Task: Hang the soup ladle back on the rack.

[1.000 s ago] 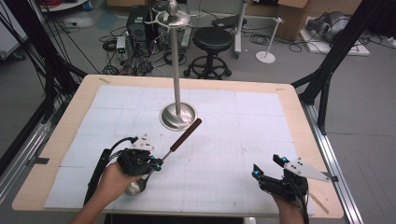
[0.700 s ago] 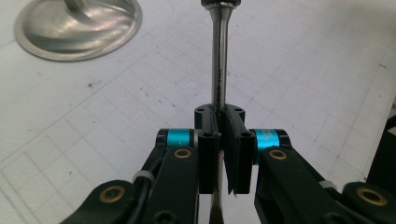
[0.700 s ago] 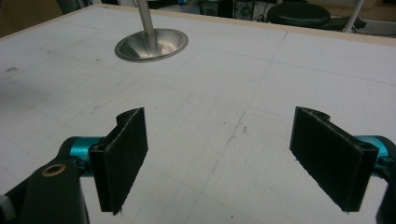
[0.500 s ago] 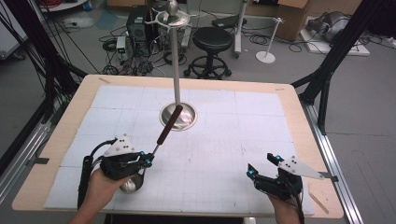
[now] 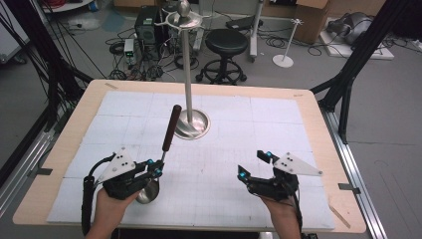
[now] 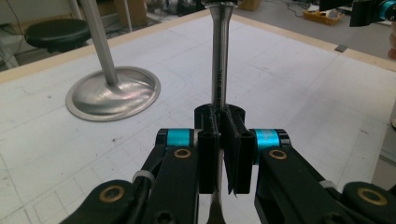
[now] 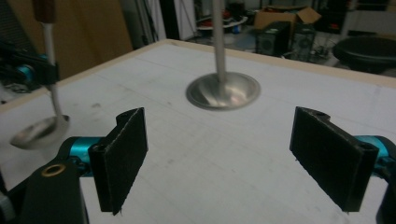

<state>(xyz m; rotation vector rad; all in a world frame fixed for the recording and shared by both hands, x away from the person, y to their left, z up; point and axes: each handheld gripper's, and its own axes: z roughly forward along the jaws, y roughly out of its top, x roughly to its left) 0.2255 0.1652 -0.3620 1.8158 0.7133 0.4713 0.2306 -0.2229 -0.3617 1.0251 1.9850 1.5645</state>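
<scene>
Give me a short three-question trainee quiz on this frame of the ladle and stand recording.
1. True or false: the left hand-held gripper is shut on the ladle.
2. The right hand-held gripper is: A) open with nothing between its jaws, B) shut on the ladle, C) shut on the stand.
3. Fill in: the ladle's dark handle end points toward the ____ side of the table.

Key: 1 true. 2 A. 3 far; its bowl hangs low by the person's left hand.
</scene>
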